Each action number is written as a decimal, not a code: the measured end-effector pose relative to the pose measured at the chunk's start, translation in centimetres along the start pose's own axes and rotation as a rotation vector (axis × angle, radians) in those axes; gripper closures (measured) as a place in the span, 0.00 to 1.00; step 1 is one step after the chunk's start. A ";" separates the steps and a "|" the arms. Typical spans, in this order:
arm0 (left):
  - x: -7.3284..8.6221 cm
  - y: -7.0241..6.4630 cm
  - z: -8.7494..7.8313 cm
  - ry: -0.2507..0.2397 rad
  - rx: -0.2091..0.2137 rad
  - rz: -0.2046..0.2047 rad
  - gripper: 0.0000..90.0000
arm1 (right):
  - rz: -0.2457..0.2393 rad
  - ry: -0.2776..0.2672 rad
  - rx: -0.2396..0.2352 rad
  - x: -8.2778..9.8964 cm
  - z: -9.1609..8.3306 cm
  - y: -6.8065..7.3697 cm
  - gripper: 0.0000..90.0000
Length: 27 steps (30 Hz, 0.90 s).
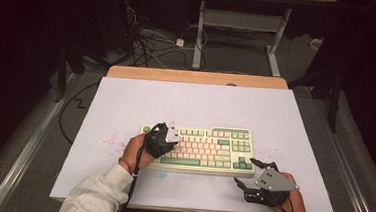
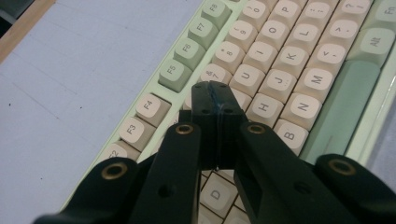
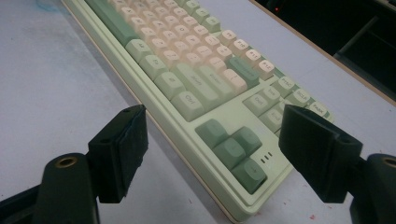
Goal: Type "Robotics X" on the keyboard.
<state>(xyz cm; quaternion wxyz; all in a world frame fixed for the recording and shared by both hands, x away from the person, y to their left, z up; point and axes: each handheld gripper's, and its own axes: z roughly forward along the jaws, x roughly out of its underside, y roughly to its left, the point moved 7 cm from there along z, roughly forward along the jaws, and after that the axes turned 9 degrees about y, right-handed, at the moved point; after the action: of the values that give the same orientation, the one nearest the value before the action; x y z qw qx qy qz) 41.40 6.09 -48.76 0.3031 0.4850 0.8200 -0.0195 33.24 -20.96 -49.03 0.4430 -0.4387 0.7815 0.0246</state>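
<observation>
- The white surface [image 1: 126, 101] carries faint red specks at its left, too small to identify, and its near-left corner is cut off behind the person's grey sleeve [image 1: 94, 197].
- The left gripper [image 1: 169, 141] sits over the left end of the keyboard [image 1: 213, 150], and its body and the left hand [image 1: 135, 152] hide that end's keys in the high view.
- In the left gripper view its fingers [image 2: 205, 105] are clenched together with nothing between them, the tips pressed against each other directly above the key rows, near the 7 and U keys; whether the tips touch a key I cannot tell.
- The same view cuts off most of the board: the keys under the black arms are hidden apart from part of the D key [image 2: 215, 193].
- The keyboard, cream and green, lies near the middle of the surface, towards the near edge, lengthwise left to right.
- The right gripper [image 1: 251, 174] hovers just off the keyboard's near-right corner, apart from it, with the right hand [image 1: 296, 206] partly cut off by the bottom edge.
- Its fingers [image 3: 119, 154] are released and spread wide, empty; between them show the green arrow keys [image 3: 233, 149], legends blurred.
</observation>
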 end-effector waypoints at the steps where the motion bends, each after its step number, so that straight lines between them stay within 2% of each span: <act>1: 0.0 0.0 -0.1 -0.014 -0.007 -0.010 0.97 | -0.001 0.000 0.001 0.0 0.0 0.0 0.28; 11: 0.5 0.0 -1.4 -0.078 -0.033 -0.008 0.92 | -0.003 -0.001 0.002 0.0 0.0 0.0 0.27; 15: 0.7 0.0 -1.8 -0.100 -0.040 -0.005 0.84 | -0.002 -0.001 0.003 0.0 0.0 -0.1 0.28; 18: 0.8 0.0 -2.1 -0.115 -0.044 0.003 0.68 | 0.003 -0.003 0.003 0.0 0.0 -0.1 0.27; 19: 1.0 -0.1 -2.2 -0.116 -0.045 0.016 0.66 | 0.004 -0.003 0.002 0.0 0.0 -0.1 0.27; 21: 1.2 -0.3 -2.5 -0.123 -0.055 0.047 0.55 | 0.004 -0.003 0.004 -0.1 0.0 -0.1 0.27; 24: 1.6 -0.4 -2.8 -0.140 -0.062 0.037 0.45 | 0.005 0.000 0.001 -0.1 0.0 0.0 0.28; 25: 1.8 -0.3 -3.0 -0.146 -0.075 0.033 0.43 | 0.004 -0.001 0.000 -0.1 0.0 0.0 0.28; 27: 1.9 -0.1 -3.1 -0.157 -0.102 0.019 0.30 | 0.005 -0.001 -0.001 -0.1 0.0 0.0 0.28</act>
<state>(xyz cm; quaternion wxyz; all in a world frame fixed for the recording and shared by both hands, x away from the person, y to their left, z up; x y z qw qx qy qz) 39.14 8.53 -47.28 0.3909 0.4738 0.7890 -0.0126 33.24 -20.86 -48.94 0.4430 -0.4368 0.7825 0.0263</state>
